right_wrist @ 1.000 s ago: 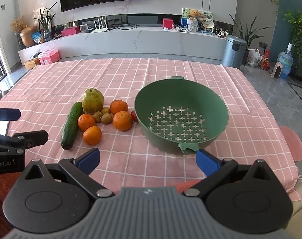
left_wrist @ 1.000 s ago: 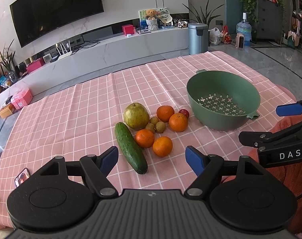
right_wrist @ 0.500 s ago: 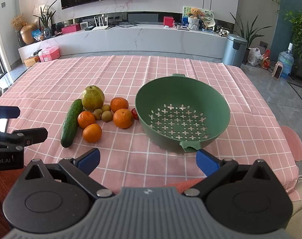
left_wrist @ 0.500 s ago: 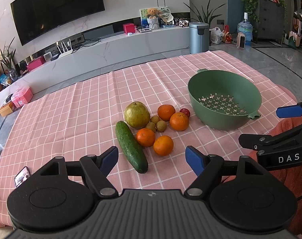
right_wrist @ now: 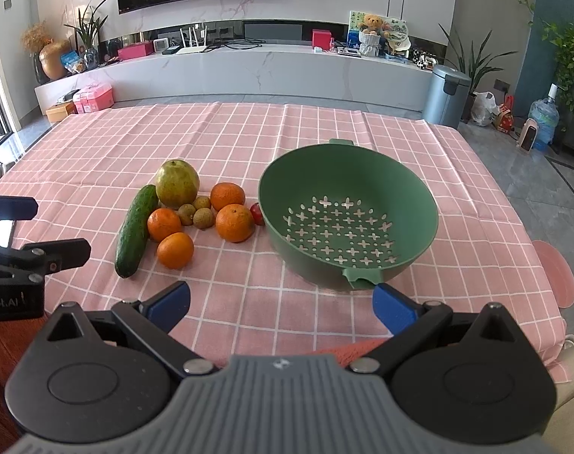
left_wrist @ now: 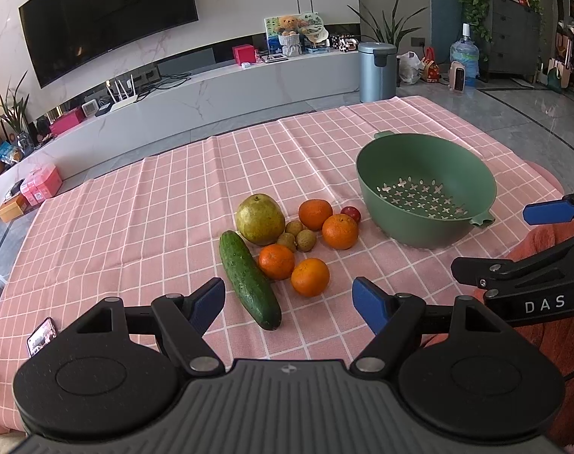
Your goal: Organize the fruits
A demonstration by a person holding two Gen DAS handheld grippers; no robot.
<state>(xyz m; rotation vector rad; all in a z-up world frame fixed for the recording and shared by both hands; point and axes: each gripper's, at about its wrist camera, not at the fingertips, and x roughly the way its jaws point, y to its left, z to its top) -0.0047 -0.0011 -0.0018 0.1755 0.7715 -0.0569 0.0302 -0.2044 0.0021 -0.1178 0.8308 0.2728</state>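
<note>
Here, both grippers hover over the near edge of a table covered by a pink checked cloth (right_wrist: 325, 121), neither touching anything. The left gripper (left_wrist: 289, 300) has its blue-padded jaws spread wide, nothing between them; the near end of the cucumber (left_wrist: 249, 274) lies just ahead of the gap. The right gripper (right_wrist: 281, 302) is likewise spread wide and holds nothing, its right pad close to the near handle tab of the green colander (right_wrist: 423, 212). The colander stands upright on the cloth with nothing in it, its cross-shaped holes all visible. The fruit sits in one cluster on the cloth to the left of the colander: a large yellow-green pear (right_wrist: 176, 184) at the back, the cucumber lying lengthwise on the left side with its far end beside the pear, four oranges (right_wrist: 234, 222) spread around the group, three small brown round fruits (right_wrist: 203, 217) in the middle, and one small red fruit (right_wrist: 256, 213) just beside the colander's wall, contact unclear. A phone (left_wrist: 41, 336) lies at the near left cloth edge.
</note>
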